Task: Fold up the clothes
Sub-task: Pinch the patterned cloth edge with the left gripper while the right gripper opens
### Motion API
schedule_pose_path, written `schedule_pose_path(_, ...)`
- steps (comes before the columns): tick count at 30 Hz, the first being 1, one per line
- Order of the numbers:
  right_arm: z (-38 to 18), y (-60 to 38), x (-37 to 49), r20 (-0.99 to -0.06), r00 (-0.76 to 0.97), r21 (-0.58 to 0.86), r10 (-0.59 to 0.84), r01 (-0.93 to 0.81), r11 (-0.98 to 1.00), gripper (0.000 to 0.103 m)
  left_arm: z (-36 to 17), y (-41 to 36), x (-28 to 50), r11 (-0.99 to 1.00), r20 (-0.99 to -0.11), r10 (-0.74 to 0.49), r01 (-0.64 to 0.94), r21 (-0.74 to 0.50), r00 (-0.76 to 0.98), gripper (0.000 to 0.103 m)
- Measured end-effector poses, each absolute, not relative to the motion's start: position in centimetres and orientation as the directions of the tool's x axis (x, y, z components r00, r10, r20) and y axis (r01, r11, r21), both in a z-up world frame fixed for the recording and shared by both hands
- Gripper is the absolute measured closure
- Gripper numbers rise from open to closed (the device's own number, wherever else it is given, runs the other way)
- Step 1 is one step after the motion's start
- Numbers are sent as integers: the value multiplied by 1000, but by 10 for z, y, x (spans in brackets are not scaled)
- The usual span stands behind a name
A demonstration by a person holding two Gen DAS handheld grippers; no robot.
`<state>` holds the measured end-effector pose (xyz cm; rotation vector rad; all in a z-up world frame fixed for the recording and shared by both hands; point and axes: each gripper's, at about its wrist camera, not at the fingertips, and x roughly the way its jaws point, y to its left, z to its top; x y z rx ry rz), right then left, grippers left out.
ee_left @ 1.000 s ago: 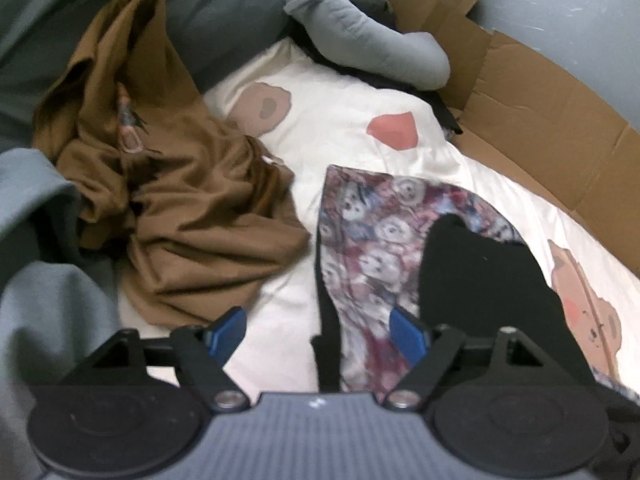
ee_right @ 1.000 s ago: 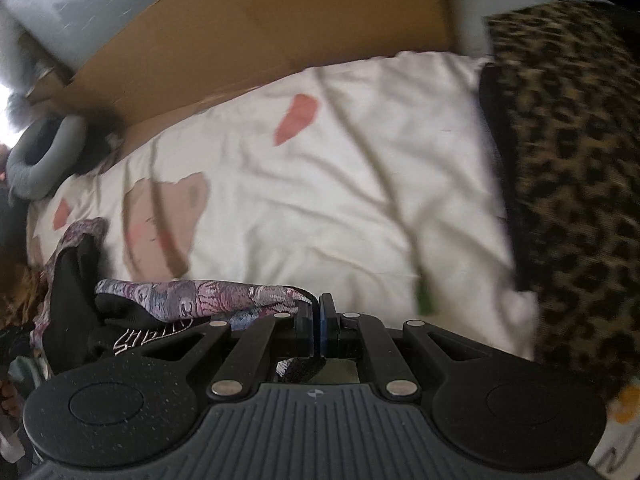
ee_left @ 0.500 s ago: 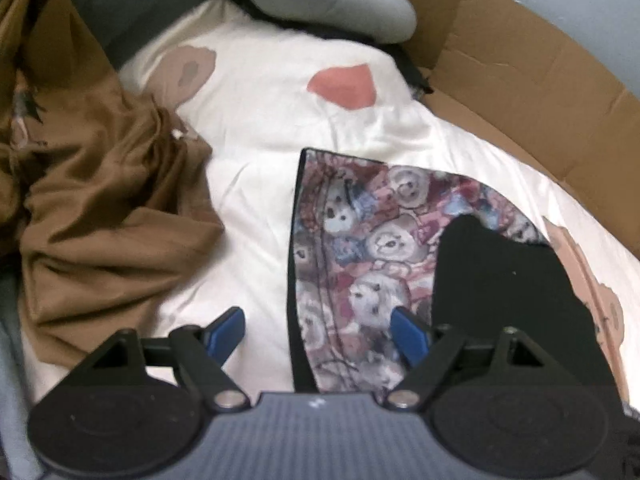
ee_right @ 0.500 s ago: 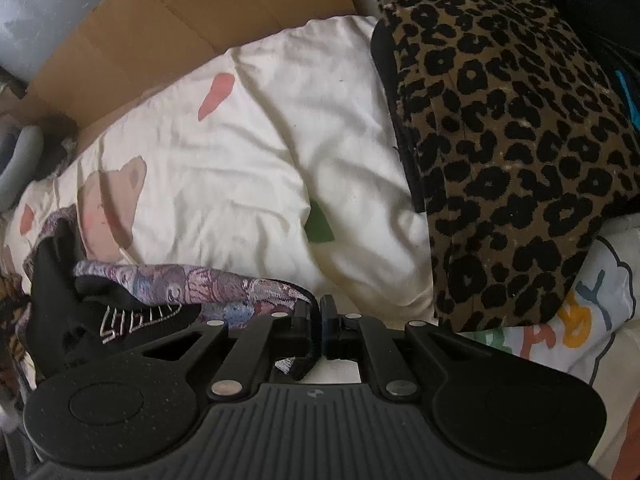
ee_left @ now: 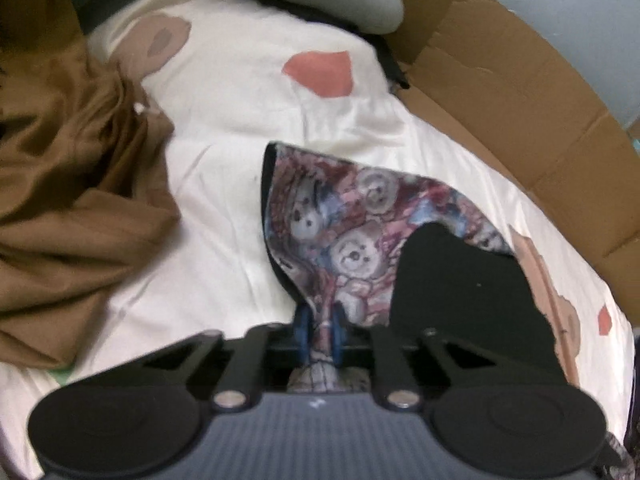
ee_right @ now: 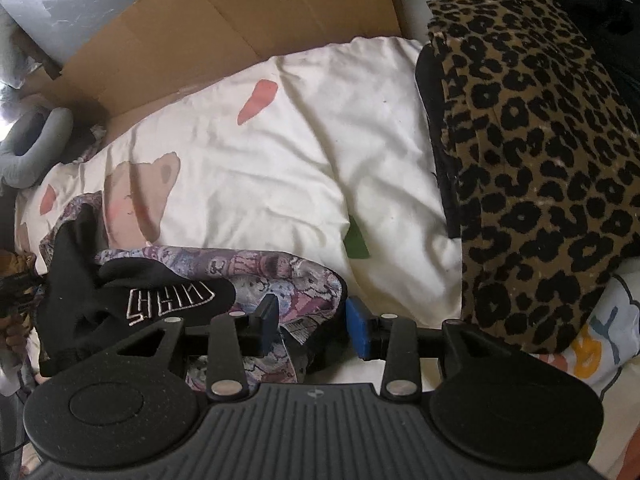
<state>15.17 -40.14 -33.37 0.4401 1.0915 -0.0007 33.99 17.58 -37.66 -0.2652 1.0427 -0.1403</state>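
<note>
My left fingers [ee_left: 320, 330] pinch the bear-print garment's [ee_left: 340, 220] near corner; its length runs away toward the bed's [ee_left: 240, 92] cardboard-lined edge. My right fingers [ee_right: 312, 320] stand open around its other end.

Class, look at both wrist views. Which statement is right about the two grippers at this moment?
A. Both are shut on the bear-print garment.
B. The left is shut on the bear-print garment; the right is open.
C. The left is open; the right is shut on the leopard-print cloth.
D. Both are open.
B: the left gripper pinches the bear-print garment between closed jaws, while the right gripper has its jaws apart.
</note>
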Motion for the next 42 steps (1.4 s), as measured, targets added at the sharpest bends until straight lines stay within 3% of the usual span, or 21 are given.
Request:
schedule_pose_path(11,-327,-412,165,-826,517,378,227,207,903,59,-335,205,290,979,-844,-147,-45,-199,516,96)
schedule_pose_path(20,-336,-405,177,-821,508,391,262,164,906,51,-309,232,236,989,-855,-55,-89,-117,516,97)
schedule_pose_path(24,-340,-400,182,-823,497,386,277,131,913,37,-296,246,211,991,-866,-25,-103,-88,499,97)
schedule_pose_path(27,-340,-394,186,-819,499,379,283,102,920,34,-290,261,196,985,-883,18,-159,-64,469,98)
schedule_pose_path(42,-348,-361,205,-809,471,408,353,18,913,33,-266,320,126,949,-929,195,-300,97,315,98)
